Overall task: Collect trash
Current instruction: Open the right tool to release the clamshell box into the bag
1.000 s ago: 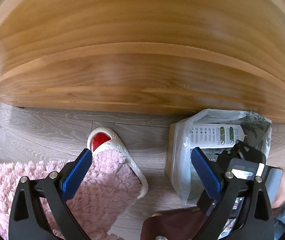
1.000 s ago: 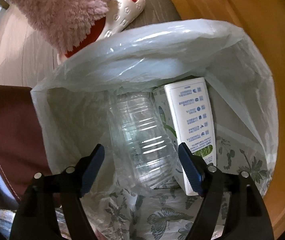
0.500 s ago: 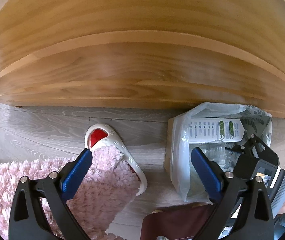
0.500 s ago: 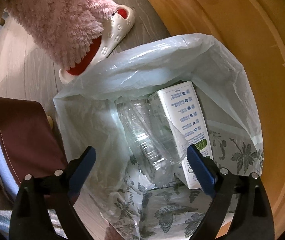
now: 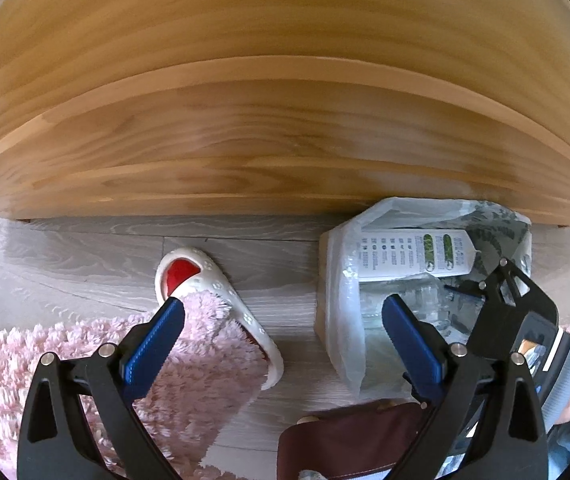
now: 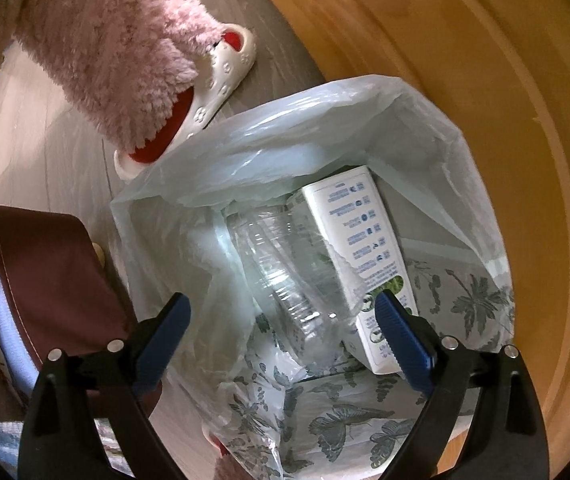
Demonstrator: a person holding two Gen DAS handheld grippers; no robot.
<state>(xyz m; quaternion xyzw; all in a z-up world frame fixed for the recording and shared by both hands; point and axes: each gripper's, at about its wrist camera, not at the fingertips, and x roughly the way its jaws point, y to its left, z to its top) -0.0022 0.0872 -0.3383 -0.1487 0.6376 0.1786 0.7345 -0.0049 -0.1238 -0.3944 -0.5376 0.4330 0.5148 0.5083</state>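
Note:
A bin lined with a translucent white bag (image 6: 285, 140) (image 5: 341, 280) stands on the floor against the wooden furniture. Inside lie a clear plastic bottle (image 6: 285, 272) (image 5: 413, 300) and a white carton with green print (image 6: 365, 248) (image 5: 417, 252). My right gripper (image 6: 283, 330) hovers open above the bin's mouth with nothing between its fingers; it also shows at the right of the left wrist view (image 5: 505, 292). My left gripper (image 5: 283, 336) is open and empty above the floor, left of the bin.
A white and red slipper (image 5: 213, 292) (image 6: 213, 92) lies on the grey floor, partly under a fluffy pink rug (image 5: 85, 360) (image 6: 117, 40). A dark red seat or cushion (image 5: 345, 440) (image 6: 53, 280) sits beside the bin. A wooden panel (image 5: 285, 120) fills the far side.
My right gripper has risen and pulled back from the bin, so more of the bag and floor shows. The left gripper has barely moved. Both stay open.

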